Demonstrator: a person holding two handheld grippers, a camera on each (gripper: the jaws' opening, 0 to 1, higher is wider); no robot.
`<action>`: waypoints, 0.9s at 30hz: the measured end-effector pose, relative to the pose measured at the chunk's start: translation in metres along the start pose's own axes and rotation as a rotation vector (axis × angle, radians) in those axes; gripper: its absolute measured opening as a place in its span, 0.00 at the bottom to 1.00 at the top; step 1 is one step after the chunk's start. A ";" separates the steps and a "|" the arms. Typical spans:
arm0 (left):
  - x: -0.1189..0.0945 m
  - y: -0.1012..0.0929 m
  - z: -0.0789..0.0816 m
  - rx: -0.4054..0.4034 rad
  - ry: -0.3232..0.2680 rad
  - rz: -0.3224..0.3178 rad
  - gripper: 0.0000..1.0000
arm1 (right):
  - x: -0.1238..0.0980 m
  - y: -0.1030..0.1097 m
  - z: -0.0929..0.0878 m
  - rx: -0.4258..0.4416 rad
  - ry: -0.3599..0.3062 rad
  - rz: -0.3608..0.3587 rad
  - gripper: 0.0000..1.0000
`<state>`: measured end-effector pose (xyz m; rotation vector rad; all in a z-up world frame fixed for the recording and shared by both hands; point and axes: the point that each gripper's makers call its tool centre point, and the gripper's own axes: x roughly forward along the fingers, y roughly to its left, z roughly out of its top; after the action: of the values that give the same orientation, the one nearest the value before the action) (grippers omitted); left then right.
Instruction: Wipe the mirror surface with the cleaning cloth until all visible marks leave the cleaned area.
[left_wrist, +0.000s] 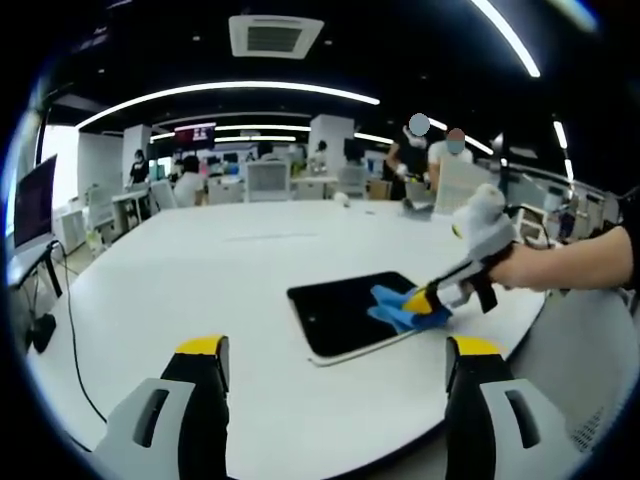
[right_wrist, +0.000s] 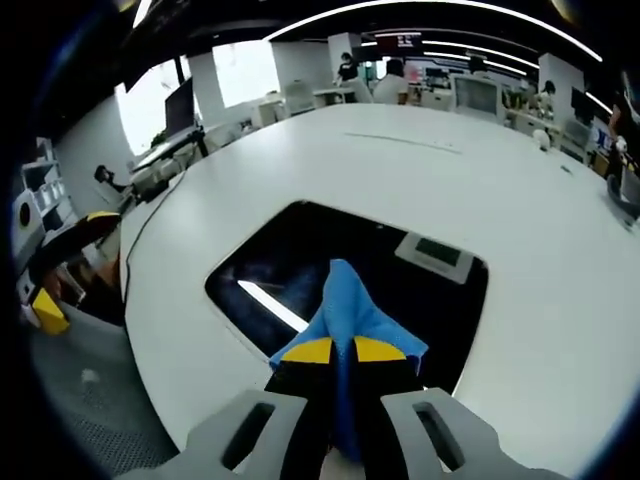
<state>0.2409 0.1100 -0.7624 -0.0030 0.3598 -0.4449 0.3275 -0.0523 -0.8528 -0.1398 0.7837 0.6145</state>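
A dark rectangular mirror (left_wrist: 345, 312) lies flat on the white table (left_wrist: 220, 290). My right gripper (left_wrist: 428, 299) comes in from the right of the left gripper view, shut on a blue cleaning cloth (left_wrist: 405, 307) pressed on the mirror's near right part. In the right gripper view the cloth (right_wrist: 350, 310) sticks out between the shut yellow-tipped jaws of my right gripper (right_wrist: 337, 351), over the mirror (right_wrist: 300, 265), which reflects ceiling lights. My left gripper (left_wrist: 338, 348) hovers open above the table's near edge, short of the mirror, with nothing between its jaws.
The table edge (left_wrist: 60, 400) curves close below my left gripper; a black cable (left_wrist: 75, 330) hangs over it. Desks, monitors and people (left_wrist: 430, 150) stand at the far side. A person's arm (left_wrist: 580, 262) holds the right gripper. A chair and floor (right_wrist: 90, 400) lie off the table.
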 end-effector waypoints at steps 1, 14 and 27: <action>0.000 0.000 0.000 0.000 0.000 0.000 0.90 | -0.001 0.001 -0.001 0.000 0.000 0.001 0.00; 0.000 -0.001 0.000 -0.002 0.001 -0.001 0.90 | -0.002 0.002 -0.002 -0.037 0.028 0.007 0.01; 0.000 -0.001 -0.001 -0.001 0.003 -0.004 0.89 | -0.008 -0.004 -0.008 -0.059 0.042 0.010 0.01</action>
<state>0.2402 0.1089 -0.7629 -0.0040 0.3626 -0.4486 0.3205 -0.0618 -0.8537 -0.2030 0.8075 0.6459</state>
